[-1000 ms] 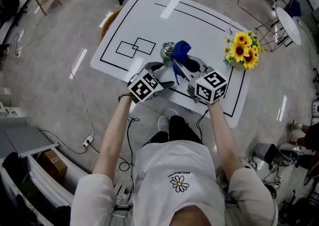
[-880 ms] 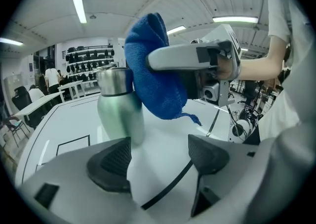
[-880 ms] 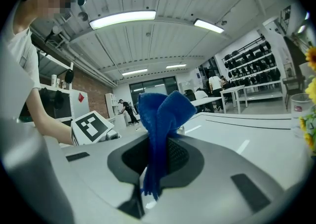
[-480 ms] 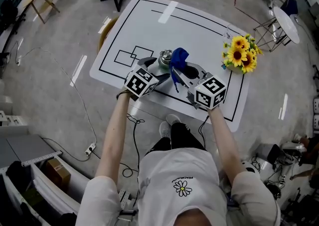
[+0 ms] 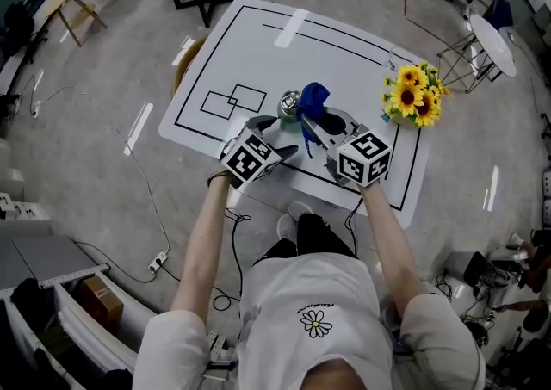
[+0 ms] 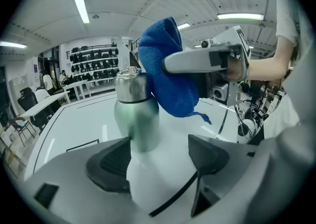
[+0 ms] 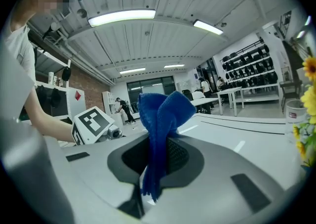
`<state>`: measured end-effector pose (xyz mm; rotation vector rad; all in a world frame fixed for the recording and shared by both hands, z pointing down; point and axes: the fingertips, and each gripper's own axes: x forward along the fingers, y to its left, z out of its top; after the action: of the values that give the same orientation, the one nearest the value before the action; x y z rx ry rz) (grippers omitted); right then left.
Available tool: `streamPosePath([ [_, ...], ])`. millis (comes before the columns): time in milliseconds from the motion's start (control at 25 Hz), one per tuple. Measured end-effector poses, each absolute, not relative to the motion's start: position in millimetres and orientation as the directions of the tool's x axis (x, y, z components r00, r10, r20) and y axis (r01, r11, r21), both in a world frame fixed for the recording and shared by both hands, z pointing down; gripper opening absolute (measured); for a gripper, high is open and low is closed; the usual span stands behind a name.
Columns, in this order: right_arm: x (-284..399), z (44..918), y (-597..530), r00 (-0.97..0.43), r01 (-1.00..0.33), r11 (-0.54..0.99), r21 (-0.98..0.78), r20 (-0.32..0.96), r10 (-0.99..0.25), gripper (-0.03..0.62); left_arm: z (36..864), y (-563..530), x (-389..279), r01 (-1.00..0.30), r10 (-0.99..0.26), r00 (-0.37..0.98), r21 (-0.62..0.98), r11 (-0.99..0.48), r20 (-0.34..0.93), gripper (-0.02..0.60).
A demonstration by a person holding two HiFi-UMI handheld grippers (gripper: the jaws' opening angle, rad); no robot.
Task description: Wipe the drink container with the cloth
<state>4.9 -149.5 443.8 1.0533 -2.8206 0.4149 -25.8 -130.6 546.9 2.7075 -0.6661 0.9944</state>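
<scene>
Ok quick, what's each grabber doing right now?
Left gripper: open, green bottle standing at its jaws.
Right gripper: shut on the blue cloth.

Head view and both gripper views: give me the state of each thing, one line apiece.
Drink container: upright on the table, not gripped.
Blue cloth: bunched, pinched in the right tongs, against the container's upper side.
Left tongs: open, container just ahead of them.
Right tongs: shut on the blue cloth.
Sunflowers: upright at the table's right edge.
</scene>
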Motion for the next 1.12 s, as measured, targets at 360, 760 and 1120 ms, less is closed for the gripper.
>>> streamPosePath([
  [360,-7.9,444.6,-140.4,-0.783,-0.622,0.748,-0.231,0.178,-0.596,0.041,543.7,-116.5,-13.8,-0.426,-0.317,0.693,0.013,-0.905,0.647,0.356],
  [760,-5.9,444.7,-142.0,-0.788,-0.616,0.750,-0.241,0.172,-0.592,0.041,539.6,-177.1,-28.5,-0.517,-0.374,0.721,0.094,-0.851,0.583,0.356],
  [1120,5.3,441.3,-153.4,-0.755,-0.655,0.723,-0.219,0.178,-0.630,0.041,541.8,-159.4,-19.9,-0.483,-0.326,0.725,0.111,-0.868,0.607,0.356],
])
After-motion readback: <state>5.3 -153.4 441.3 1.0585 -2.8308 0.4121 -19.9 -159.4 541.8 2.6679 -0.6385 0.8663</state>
